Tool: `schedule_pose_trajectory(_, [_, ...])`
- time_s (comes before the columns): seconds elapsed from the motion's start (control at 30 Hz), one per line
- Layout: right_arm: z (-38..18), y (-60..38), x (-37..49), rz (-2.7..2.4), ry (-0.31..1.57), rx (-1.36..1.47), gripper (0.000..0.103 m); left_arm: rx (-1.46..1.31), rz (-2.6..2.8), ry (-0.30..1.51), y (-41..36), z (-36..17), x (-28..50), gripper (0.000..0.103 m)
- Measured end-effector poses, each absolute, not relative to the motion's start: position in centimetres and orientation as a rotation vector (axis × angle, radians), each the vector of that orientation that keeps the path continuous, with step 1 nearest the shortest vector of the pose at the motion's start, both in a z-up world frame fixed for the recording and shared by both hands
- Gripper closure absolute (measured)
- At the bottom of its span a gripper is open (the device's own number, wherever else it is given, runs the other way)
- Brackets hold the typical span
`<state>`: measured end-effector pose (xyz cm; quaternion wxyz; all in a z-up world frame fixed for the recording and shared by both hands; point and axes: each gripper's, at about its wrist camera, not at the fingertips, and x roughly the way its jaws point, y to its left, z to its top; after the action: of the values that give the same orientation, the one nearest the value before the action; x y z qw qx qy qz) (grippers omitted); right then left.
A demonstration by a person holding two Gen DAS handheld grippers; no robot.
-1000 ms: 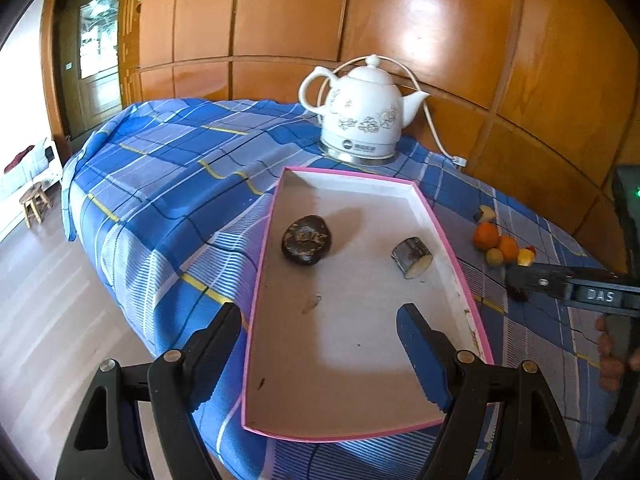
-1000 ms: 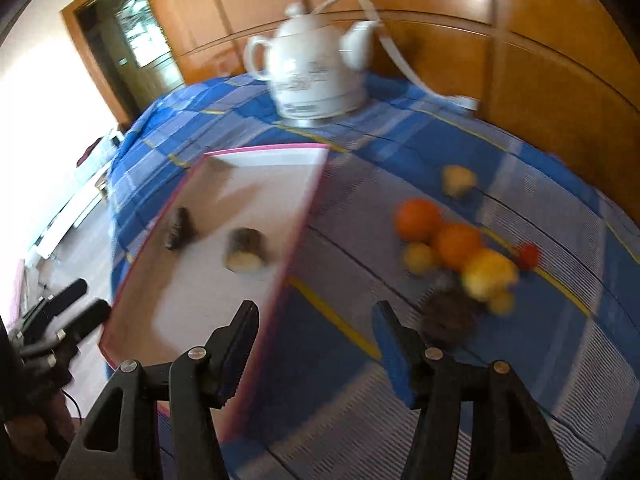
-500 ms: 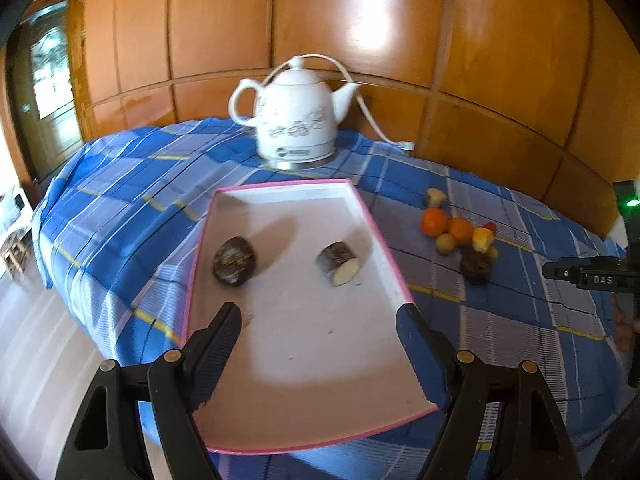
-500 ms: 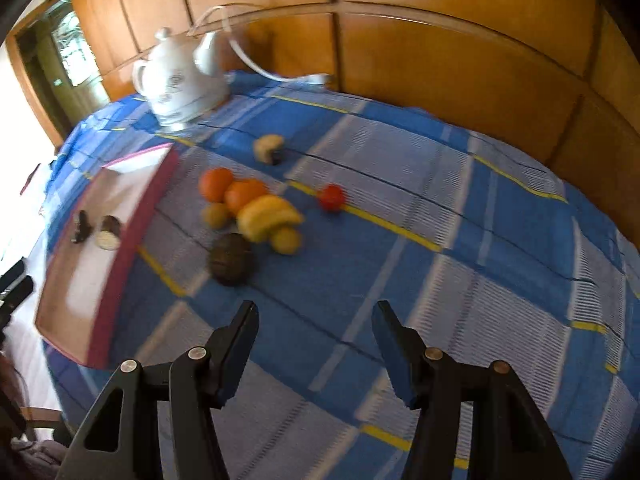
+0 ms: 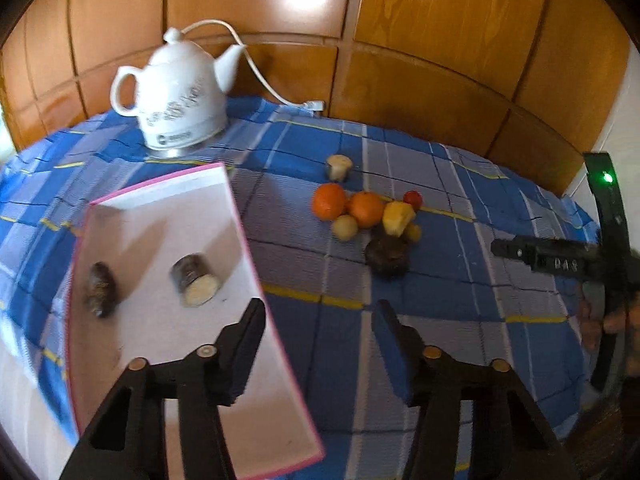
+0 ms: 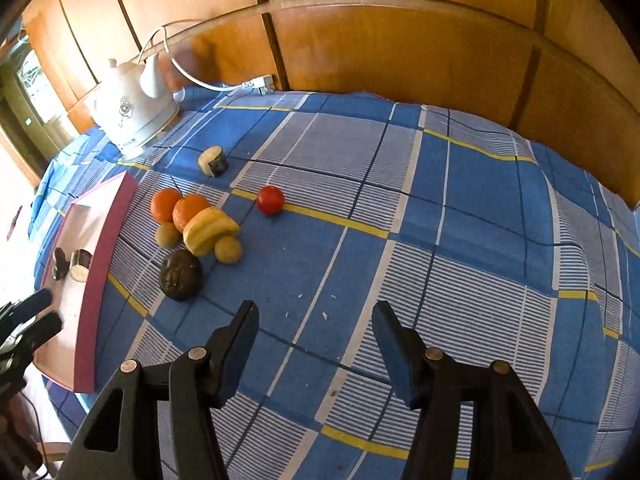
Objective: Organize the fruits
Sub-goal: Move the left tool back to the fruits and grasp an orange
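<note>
The left tool (image 5: pixel 320 320) is wide open and holds nothing; it hangs over the right rim of the pink tray (image 5: pixel 256 276). The right tool (image 6: pixel 314 320) is also wide open and empty, above the checked cloth (image 6: pixel 460 240) of the bench. In the tray lie a dark oval fruit (image 5: pixel 101 294) and a cut brown piece (image 5: pixel 195 285), apart from each other. The other fruits sit in a group on the cloth just beside the tray: two oranges (image 6: pixel 178 206), a yellow fruit (image 6: pixel 208 230), a dark round fruit (image 6: pixel 181 275). A red tomato (image 6: pixel 270 199) is near them. A white kettle (image 5: pixel 180 96) stands at the far edge.
</note>
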<state>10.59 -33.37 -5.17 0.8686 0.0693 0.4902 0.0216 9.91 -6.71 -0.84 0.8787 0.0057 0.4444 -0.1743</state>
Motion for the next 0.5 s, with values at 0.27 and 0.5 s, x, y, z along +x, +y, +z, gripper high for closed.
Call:
schedule_pose_trajectory(0.27, [-4.1,-32.9,10.6,0.086,0.999,0.18,0.043,-0.04,-0.347,0.993,-8.8,-1.5,16.7,0.063])
schedule_pose_trajectory(0.5, [-3.9,-32.8,10.8,0.105,0.994,0.193,0.043,-0.171,-0.319,1.063,-9.6,-3.8,22.0,0.063])
